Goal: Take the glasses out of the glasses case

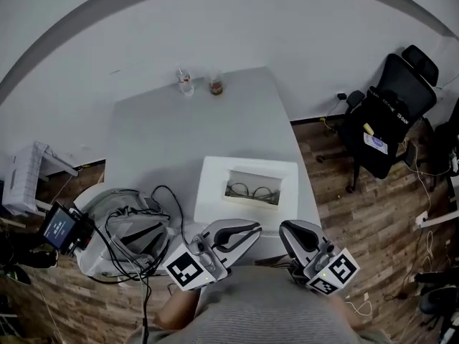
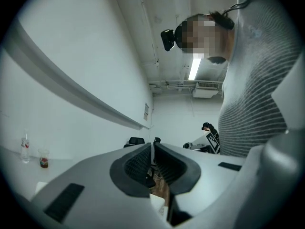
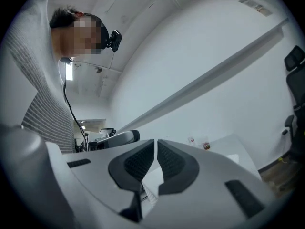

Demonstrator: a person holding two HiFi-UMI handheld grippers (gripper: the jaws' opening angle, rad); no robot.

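A white glasses case (image 1: 214,192) lies open near the front edge of the white table (image 1: 179,135). Dark-rimmed glasses (image 1: 251,190) rest in its inner tray. Both grippers hang just off the table's front edge, close to the person's body and short of the case. My left gripper (image 1: 249,229) is shut and holds nothing; in the left gripper view its jaws (image 2: 152,150) press together. My right gripper (image 1: 286,230) is also shut and empty, its pads (image 3: 156,149) meeting with only a thin seam. The case is barely visible in either gripper view.
A small bottle (image 1: 185,83) and a cup (image 1: 216,85) with dark contents stand at the table's far edge. A black office chair (image 1: 391,113) is at the right. Cables and a grey device (image 1: 129,231) sit on a stand at the left, with a small screen (image 1: 59,228).
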